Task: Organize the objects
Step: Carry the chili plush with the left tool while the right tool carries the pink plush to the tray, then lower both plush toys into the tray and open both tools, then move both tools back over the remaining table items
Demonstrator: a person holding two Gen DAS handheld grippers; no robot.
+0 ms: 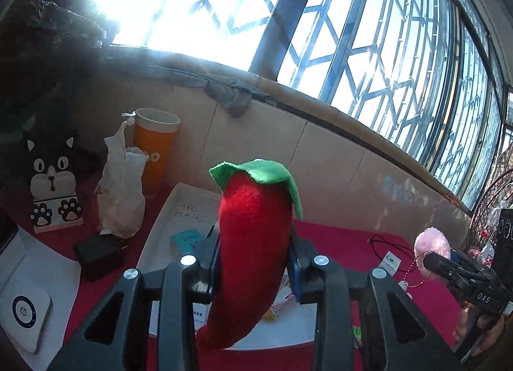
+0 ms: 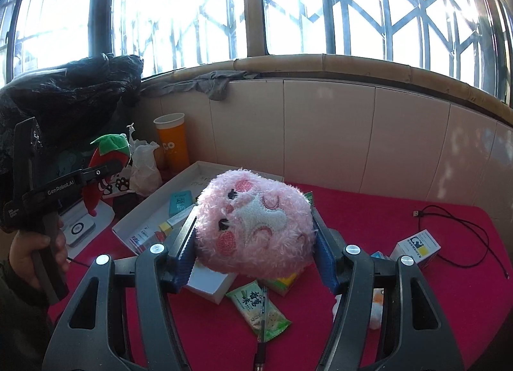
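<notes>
My left gripper (image 1: pixel 253 258) is shut on a red plush chili with a green cap (image 1: pixel 253 242), held upright above a white shallow box (image 1: pixel 166 210) on the red tablecloth. My right gripper (image 2: pixel 255 242) is shut on a pink fluffy plush face (image 2: pixel 255 223), held above the box's near end (image 2: pixel 208 287). The right gripper with the pink plush also shows at the right in the left wrist view (image 1: pixel 431 247). The left gripper with the chili shows at the left in the right wrist view (image 2: pixel 102 172).
The white box holds a teal packet (image 2: pixel 180 202) and small boxes. A green snack packet (image 2: pixel 259 310), a small white box (image 2: pixel 416 247) and a black cable (image 2: pixel 461 236) lie on the cloth. An orange cup (image 1: pixel 155 152), white bag (image 1: pixel 120 191) and cat stand (image 1: pixel 53 185) stand at back left.
</notes>
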